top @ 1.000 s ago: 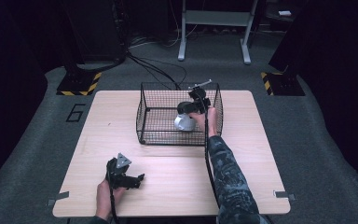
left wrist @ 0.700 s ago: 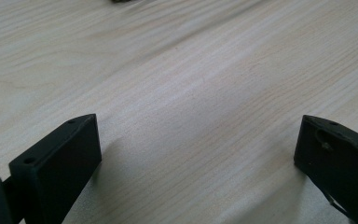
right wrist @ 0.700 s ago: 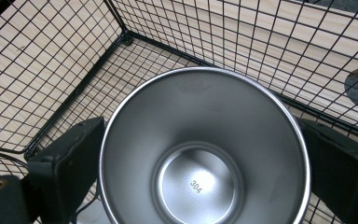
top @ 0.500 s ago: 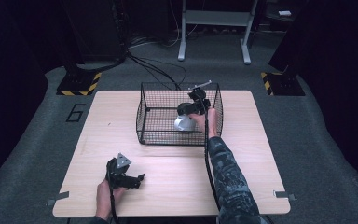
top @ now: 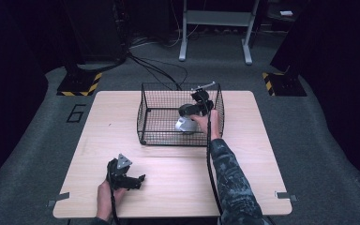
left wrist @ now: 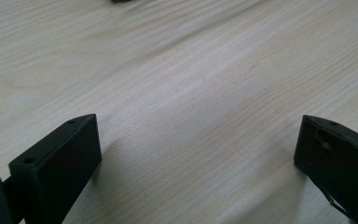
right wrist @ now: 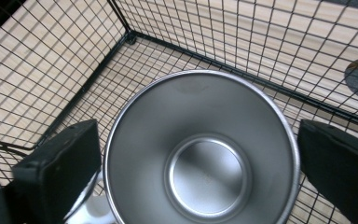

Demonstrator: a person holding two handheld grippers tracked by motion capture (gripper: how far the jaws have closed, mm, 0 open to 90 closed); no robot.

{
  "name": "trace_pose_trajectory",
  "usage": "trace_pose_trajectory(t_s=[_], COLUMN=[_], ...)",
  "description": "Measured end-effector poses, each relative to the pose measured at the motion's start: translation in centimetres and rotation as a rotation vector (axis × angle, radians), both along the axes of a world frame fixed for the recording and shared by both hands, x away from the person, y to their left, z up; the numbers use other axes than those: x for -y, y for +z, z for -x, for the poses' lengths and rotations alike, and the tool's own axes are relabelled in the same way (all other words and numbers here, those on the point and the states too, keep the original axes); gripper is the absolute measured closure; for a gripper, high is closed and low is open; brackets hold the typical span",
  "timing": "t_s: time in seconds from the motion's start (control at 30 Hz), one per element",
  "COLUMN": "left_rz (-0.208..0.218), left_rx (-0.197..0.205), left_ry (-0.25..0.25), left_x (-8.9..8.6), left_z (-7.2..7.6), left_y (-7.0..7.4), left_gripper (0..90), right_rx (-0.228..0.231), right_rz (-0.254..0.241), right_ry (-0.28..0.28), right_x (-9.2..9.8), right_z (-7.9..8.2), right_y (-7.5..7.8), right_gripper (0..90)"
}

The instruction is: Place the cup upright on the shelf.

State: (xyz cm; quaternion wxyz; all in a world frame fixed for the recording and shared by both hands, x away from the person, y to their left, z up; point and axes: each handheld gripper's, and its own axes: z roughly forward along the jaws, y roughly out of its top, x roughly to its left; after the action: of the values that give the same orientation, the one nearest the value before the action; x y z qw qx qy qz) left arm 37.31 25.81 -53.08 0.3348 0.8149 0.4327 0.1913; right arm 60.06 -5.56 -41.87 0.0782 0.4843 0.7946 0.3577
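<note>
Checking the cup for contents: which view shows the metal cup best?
The right gripper view: it looks straight down into the metal cup, showing its rim and bare bottom between the right gripper's jaws. The high view shows the cup small inside the wire basket. The left gripper view shows bare tabletop.

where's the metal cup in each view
High view: the metal cup sits inside the wire basket, toward its right half, at the right gripper.
Right gripper view: the cup is at centre, seen from above into its open mouth, between the two black jaws.
Left gripper view: bare wooden table between the jaws, no cup.
Shared landmark: the basket's black mesh around the cup.
</note>
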Motion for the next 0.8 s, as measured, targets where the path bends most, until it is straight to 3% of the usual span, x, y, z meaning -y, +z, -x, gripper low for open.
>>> trace_pose_trajectory(t_s=[0.2, 0.43, 0.6, 0.63, 0.7, 0.8], left_rz=[-0.005, -0.012, -0.008, -0.01, -0.01, -0.01], left_rx=[0.006, 0.001, -0.001, -0.004, -0.004, -0.004], left_ry=[-0.004, -0.01, -0.012, -0.013, -0.014, -0.014], left_x=[0.0, -0.1, -0.1, -0.1, -0.1, -0.1], left_z=[0.0, 0.0, -0.1, -0.1, -0.1, -0.1], left_y=[0.0, 0.0, 0.1, 0.1, 0.1, 0.1], left_gripper=[0.5, 0.5, 0.5, 0.5, 0.5, 0.4], right_rx=[0.028, 0.089, 0.128, 0.147, 0.156, 0.183], right_rz=[-0.03, -0.04, -0.049, -0.043, -0.043, -0.05], right_ry=[0.003, 0.068, 0.124, 0.151, 0.158, 0.185], right_x=[1.0, 1.7, 2.1, 2.3, 2.4, 3.1], right_z=[0.9, 3.2, 5.7, 6.9, 7.3, 9.6], right_y=[1.2, 3.4, 5.0, 5.6, 5.8, 6.5], right_gripper=[0.0, 0.0, 0.0, 0.0, 0.0, 0.0])
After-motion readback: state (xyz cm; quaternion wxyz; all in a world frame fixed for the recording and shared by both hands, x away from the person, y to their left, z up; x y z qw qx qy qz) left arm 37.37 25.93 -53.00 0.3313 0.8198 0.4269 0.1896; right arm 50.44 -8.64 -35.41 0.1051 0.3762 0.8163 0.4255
